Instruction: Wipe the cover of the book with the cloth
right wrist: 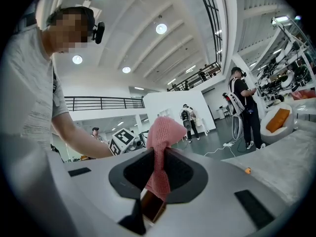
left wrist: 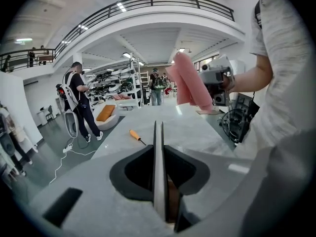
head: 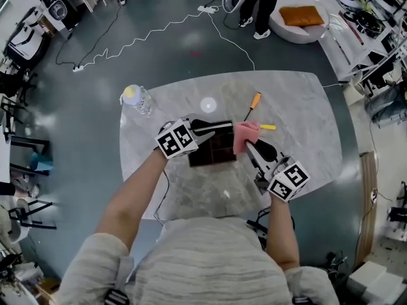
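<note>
Head camera on me looks steeply down over the whole table (head: 299, 107); cameras on my left gripper (head: 213, 130) and right gripper (head: 250, 145) sit close behind their jaws, facing each other, all three sharing the pink cloth (head: 245, 136).
</note>
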A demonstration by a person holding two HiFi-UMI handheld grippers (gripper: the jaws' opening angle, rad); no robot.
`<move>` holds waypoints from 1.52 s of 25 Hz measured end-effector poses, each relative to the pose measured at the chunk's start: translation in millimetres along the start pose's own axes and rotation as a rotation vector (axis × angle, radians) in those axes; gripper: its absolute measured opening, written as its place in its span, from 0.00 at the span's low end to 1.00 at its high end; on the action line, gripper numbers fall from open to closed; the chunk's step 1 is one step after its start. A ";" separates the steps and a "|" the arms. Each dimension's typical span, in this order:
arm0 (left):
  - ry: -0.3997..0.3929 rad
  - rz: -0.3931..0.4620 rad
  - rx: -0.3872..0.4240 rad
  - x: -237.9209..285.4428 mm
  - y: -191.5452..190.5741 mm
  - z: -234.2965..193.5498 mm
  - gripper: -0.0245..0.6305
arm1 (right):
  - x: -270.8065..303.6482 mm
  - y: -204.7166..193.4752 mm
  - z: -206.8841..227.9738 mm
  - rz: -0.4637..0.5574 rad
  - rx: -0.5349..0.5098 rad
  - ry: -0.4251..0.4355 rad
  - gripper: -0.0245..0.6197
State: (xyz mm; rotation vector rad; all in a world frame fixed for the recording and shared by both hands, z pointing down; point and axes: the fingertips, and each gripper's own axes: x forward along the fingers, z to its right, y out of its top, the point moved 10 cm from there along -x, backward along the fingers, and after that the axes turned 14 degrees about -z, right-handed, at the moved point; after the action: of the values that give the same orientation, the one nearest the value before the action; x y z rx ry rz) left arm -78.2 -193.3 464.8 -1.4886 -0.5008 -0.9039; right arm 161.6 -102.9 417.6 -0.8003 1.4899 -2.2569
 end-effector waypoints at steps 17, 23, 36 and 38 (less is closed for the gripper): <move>0.138 0.218 -0.177 -47.2 -3.6 6.2 0.30 | 3.7 5.7 -4.4 -0.014 -0.014 0.014 0.13; 0.217 0.321 -0.247 -75.3 -8.7 32.7 0.25 | 4.3 5.4 -13.7 -0.020 -0.018 0.026 0.13; 0.228 0.429 -0.288 -90.8 -22.2 96.2 0.07 | 29.0 -9.8 -66.2 -0.060 -0.077 0.136 0.13; 0.223 0.453 -0.314 -93.6 -23.5 103.2 0.06 | 30.5 -10.5 -72.5 -0.063 -0.088 0.146 0.13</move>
State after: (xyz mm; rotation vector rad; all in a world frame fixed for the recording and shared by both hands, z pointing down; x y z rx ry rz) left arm -127.4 -70.9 414.1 -1.6663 0.1504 -0.7935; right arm 93.7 -62.0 413.9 -0.7306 1.6611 -2.3548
